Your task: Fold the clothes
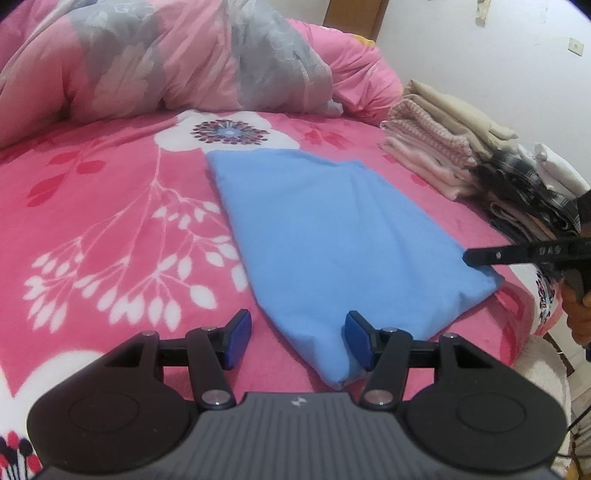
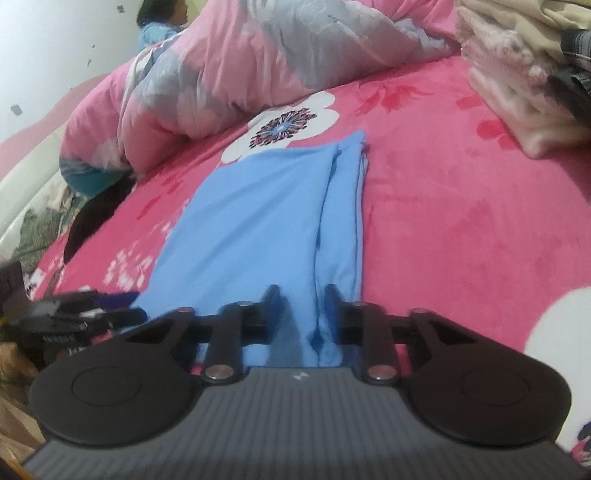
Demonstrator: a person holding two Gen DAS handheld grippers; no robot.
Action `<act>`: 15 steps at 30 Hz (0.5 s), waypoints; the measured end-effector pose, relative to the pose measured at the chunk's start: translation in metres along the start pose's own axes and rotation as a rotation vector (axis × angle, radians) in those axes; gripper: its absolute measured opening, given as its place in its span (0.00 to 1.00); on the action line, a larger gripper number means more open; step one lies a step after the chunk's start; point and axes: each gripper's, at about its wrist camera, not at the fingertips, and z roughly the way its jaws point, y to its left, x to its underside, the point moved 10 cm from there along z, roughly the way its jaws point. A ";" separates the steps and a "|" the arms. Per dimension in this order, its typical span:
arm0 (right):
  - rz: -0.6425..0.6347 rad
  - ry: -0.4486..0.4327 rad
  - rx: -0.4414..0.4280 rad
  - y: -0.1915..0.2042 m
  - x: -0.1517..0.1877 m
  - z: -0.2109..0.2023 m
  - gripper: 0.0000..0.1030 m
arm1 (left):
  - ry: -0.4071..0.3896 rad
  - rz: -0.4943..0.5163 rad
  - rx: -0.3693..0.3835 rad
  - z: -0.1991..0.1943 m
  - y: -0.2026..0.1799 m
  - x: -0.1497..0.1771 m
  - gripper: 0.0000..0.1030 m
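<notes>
While it lies flat at mid-frame on the pink floral bedspread (image 1: 110,192), the folded blue garment (image 1: 325,236) has its near end between the left gripper's (image 1: 299,339) wide, unclamped jaws. The right gripper (image 2: 302,299) hovers over its near edge, jaws narrowly apart. 2 stacks of folded clothes (image 1: 436,147) sit at right and a crumpled quilt (image 1: 184,55) lies above. Only the right wrist view shows a person (image 2: 159,26), upper left.

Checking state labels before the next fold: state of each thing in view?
blue garment: folded into a long strip, lying flat on the bed
left gripper: open, at the garment's near corner
right gripper: jaws narrowly apart over the garment's near edge
stack of clothes: folded, piled
quilt: bunched up
</notes>
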 end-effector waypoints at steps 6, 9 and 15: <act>0.057 -0.052 -0.009 -0.021 0.001 -0.005 0.00 | 0.005 -0.003 -0.009 0.000 0.001 0.001 0.56; 0.167 -0.088 -0.062 -0.031 0.004 -0.008 0.03 | 0.005 0.001 -0.012 -0.002 0.002 0.001 0.56; 0.328 -0.150 -0.097 -0.043 0.008 -0.048 0.18 | 0.005 -0.007 -0.005 -0.006 0.003 0.003 0.56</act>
